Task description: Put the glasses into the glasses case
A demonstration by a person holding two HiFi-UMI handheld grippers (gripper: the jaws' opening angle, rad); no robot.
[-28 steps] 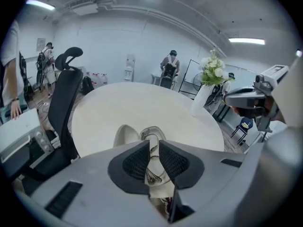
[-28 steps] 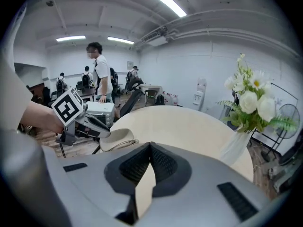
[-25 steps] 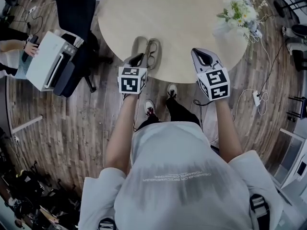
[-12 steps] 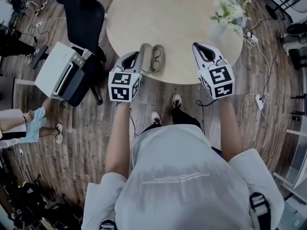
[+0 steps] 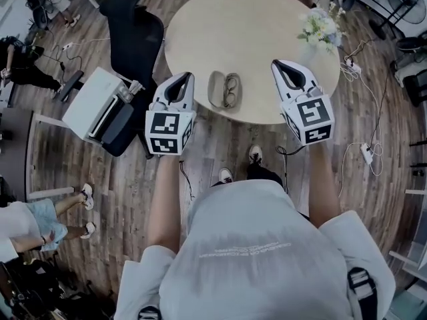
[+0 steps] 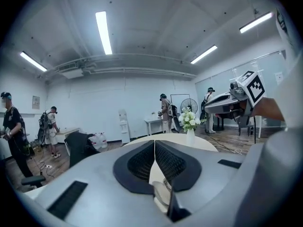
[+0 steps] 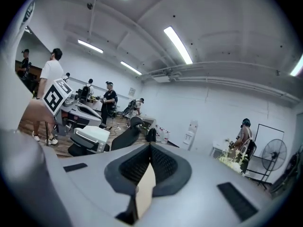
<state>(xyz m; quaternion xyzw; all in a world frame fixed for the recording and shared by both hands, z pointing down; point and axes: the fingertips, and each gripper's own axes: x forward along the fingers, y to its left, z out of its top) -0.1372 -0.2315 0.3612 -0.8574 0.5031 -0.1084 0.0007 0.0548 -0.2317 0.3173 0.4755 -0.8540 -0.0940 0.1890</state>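
The glasses [image 5: 232, 91] lie near the near edge of the round table [image 5: 253, 19], a little left of its middle, touching the right side of the open glasses case [image 5: 216, 89]; whether they rest on the tabletop or in one half of the case I cannot tell. The left gripper [image 5: 181, 82] hangs just off the near edge, left of the case, and the right gripper [image 5: 283, 72] is over the near right edge, well apart from it. Both have their jaws pressed together with nothing between them. The glasses are probably light, thin-framed and easily bent, with smooth lenses that would slip or scratch, so the bridge or a temple near its hinge looks the safest place to pinch. Only the head view shows both grippers and the layout. The left gripper view catches a sliver of the glasses below its jaws and a vase of flowers [image 6: 190, 123] by the far edge; the right gripper view shows only bare tabletop.
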